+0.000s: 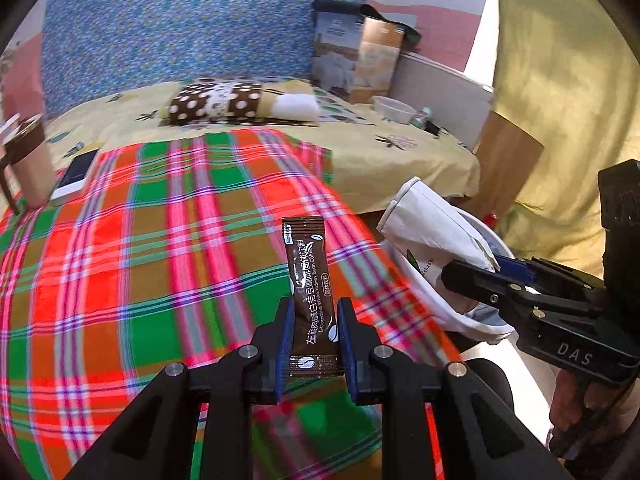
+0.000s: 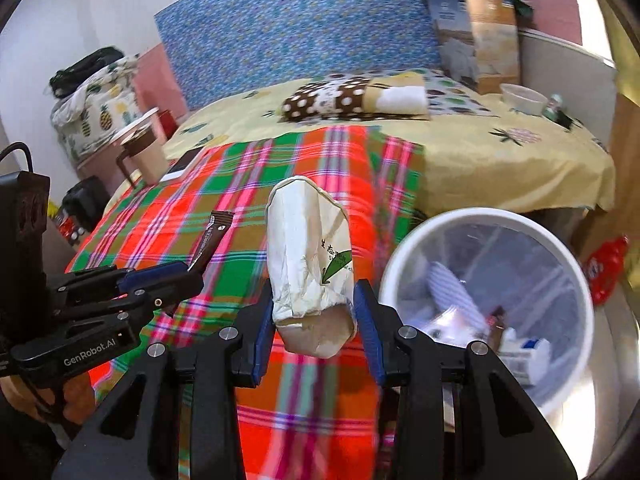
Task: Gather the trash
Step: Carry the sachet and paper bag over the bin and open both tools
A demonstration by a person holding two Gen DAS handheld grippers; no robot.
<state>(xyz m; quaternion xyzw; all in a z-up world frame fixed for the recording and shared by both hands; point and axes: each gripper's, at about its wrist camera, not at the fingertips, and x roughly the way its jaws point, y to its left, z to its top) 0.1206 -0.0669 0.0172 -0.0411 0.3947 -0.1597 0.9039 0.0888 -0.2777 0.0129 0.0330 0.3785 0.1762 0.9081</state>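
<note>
White bin [image 2: 486, 216] sits beside the bed [image 2: 520, 160], low and right of both tools. Right tool [image 2: 314, 312], nearer, is clamped on a crumpled paper cup [image 2: 308, 248], long axis upright. Left tool [image 1: 313, 340] pinches a brown coffee sachet [image 1: 310, 280] upright, farther off.

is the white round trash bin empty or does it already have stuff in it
Not empty: the white round trash bin already holds white and blue scraps at its bottom.
</note>
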